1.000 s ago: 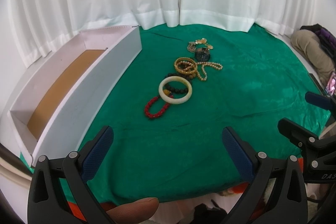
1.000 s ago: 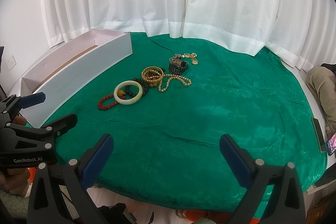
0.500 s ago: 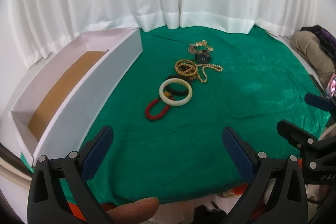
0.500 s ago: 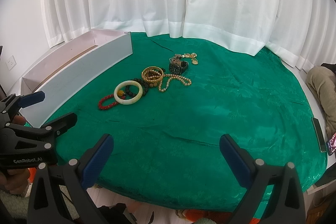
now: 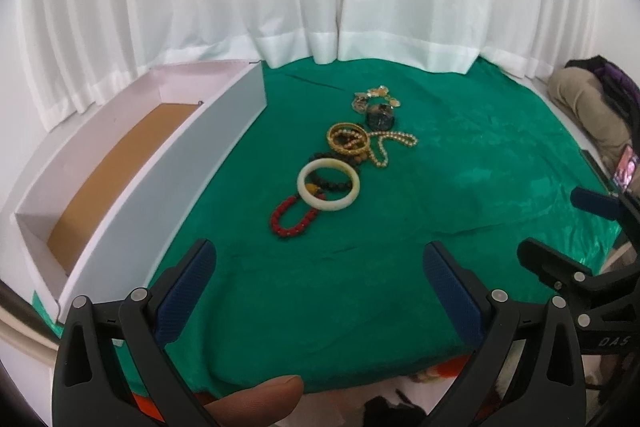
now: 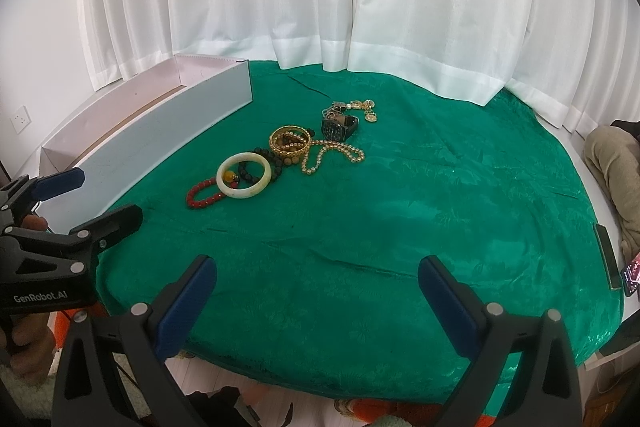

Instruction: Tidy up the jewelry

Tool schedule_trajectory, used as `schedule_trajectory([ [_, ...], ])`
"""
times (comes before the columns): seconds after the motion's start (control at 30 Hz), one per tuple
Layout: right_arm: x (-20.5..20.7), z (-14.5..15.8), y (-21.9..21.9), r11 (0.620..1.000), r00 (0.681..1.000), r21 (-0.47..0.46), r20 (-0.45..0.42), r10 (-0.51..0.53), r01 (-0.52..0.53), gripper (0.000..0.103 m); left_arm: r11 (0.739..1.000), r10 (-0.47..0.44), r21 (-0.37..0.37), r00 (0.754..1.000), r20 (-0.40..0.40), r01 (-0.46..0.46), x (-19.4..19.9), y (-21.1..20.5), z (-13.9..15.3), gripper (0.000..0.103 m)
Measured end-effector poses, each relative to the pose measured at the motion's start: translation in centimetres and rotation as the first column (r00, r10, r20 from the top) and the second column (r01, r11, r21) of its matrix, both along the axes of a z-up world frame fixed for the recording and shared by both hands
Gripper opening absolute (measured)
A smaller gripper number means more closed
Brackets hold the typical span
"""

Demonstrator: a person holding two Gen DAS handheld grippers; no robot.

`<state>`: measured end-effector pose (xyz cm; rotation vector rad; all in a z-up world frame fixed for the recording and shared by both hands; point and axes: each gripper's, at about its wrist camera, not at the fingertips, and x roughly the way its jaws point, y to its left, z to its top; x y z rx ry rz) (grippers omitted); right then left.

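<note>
A row of jewelry lies mid-table on the green cloth (image 5: 460,195): a red bead bracelet (image 5: 291,217), a cream bangle (image 5: 329,184) over dark beads, a gold bangle (image 5: 347,139), a pearl necklace (image 5: 384,147), a dark watch (image 5: 381,117) and a gold chain (image 5: 376,95). The same row shows in the right wrist view, with the cream bangle (image 6: 244,176) and watch (image 6: 338,127). My left gripper (image 5: 320,267) is open and empty near the front edge. My right gripper (image 6: 316,279) is open and empty beside it. The white box (image 5: 168,167) stands at the left.
White curtains (image 6: 320,7) hang behind the table. A person's leg in beige (image 5: 588,107) is at the far right. A phone (image 6: 608,259) lies at the table's right edge. The box's inside has a brown floor (image 5: 120,171).
The left gripper has moved slightly forward toward the jewelry. The right gripper has hardly moved. Both stay open.
</note>
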<state>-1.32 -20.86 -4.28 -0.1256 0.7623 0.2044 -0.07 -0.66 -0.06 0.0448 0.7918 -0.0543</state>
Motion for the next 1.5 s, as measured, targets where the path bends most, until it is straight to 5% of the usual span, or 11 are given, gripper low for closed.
schedule_trajectory([
  [0.6,0.2,0.0,-0.5,1.000,1.000,-0.002,0.000,-0.009,0.009,0.103,1.000,0.007,-0.028,0.998,-0.069,-0.009,0.3,0.9,-1.0,0.103],
  [1.03,1.5,-1.6,-2.6,0.998,0.997,0.010,-0.037,-0.067,0.067,0.103,0.994,0.103,-0.019,0.983,-0.154,-0.107,1.6,4.7,-3.3,0.103],
  [1.33,1.6,-2.7,-2.4,0.998,0.996,0.005,-0.067,-0.058,0.058,0.103,0.994,-0.106,-0.030,0.964,-0.243,0.102,7.6,1.2,-5.1,0.103],
  [1.5,1.5,-3.1,-2.5,0.998,0.996,0.013,-0.076,-0.056,0.057,0.103,0.973,-0.229,-0.071,0.913,-0.337,0.218,14.7,-0.9,-7.3,0.102],
])
